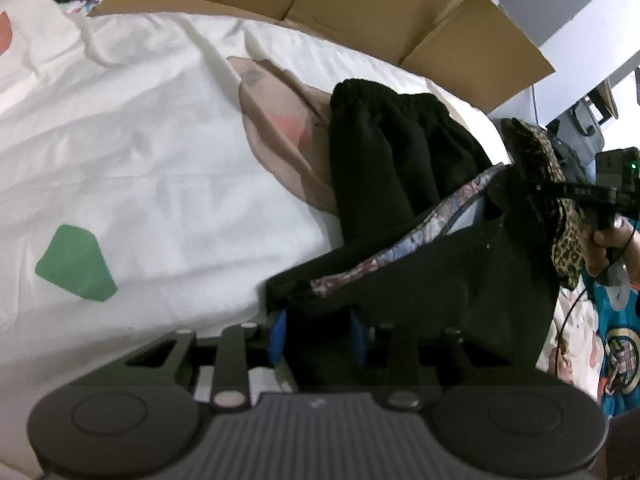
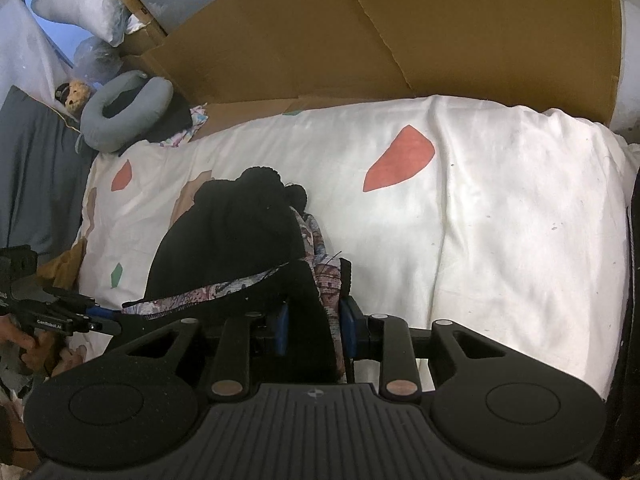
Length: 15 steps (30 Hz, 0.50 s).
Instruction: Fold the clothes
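Nearest the lens in each wrist view, blue pads pinch black cloth: the left tool (image 1: 318, 338) is clamped on one corner of a black garment (image 1: 400, 184), and the right tool (image 2: 314, 330) is clamped on another part of its edge, so the garment hangs stretched between the two just above the bed. The cloth is matte, thick and soft-looking, deep black on the outside, with a paler lining printed in muddled pink, grey and blue that shows as a narrow band (image 2: 208, 292) along the turned-over hem. Its far end bunches into rounded folds with a ribbed, gathered rim (image 2: 260, 174), possibly a cuff or waistband, though the blur and darkness leave that uncertain. That far end rests on the white bedsheet (image 2: 500, 220), which is smooth cotton-like fabric with shallow creases and scattered flat patches: a coral wedge (image 2: 400, 160), a green polygon (image 1: 76, 264), and a beige shape (image 1: 276, 152) partly covered by the garment. Flattened brown cardboard (image 2: 360, 32) stands stiff and plain behind the bed. A grey U-shaped neck pillow (image 2: 124, 112) lies at the bed's far left corner in the right wrist view. A leopard-print cloth (image 1: 560, 216) drapes beside the person's right hand (image 1: 600, 240).
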{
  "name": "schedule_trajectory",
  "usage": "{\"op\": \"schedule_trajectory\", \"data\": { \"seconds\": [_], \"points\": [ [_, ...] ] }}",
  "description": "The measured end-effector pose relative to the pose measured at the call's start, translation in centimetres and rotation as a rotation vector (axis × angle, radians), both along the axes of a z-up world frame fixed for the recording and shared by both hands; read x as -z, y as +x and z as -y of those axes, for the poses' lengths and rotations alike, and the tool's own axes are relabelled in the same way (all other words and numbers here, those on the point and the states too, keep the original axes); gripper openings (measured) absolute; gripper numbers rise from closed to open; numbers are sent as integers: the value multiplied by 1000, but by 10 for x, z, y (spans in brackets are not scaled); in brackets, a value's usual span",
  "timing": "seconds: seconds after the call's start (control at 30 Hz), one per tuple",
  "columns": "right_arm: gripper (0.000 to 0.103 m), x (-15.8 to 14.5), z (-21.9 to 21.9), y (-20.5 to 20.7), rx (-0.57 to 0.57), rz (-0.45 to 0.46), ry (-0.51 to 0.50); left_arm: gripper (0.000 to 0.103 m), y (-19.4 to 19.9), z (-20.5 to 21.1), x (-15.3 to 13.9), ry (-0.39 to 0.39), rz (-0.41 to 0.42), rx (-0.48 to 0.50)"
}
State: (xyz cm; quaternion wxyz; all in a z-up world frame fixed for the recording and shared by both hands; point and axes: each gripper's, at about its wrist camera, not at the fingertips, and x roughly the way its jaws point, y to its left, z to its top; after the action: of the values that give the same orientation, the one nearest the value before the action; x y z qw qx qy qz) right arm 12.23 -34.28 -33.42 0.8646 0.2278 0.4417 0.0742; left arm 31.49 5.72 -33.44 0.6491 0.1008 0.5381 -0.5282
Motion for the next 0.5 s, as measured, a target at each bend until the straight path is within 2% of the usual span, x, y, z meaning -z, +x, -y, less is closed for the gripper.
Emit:
{"op": "schedule_trajectory", "data": {
  "seconds": [0.1, 0.17, 0.27, 0.5],
  "points": [
    [26, 2, 1, 1, 11, -5, 29, 24, 4, 0, 4, -6, -13, -6],
    [19, 3, 0, 2, 14, -7, 20, 11, 5, -1, 4, -10, -16, -14],
    [11, 2, 1, 2, 26, -3, 20, 5, 7, -3, -1, -37, -18, -29],
    [6, -2, 4, -3, 65, 8, 23, 3, 8, -5, -15, -90, 7, -62]
  ]
}}
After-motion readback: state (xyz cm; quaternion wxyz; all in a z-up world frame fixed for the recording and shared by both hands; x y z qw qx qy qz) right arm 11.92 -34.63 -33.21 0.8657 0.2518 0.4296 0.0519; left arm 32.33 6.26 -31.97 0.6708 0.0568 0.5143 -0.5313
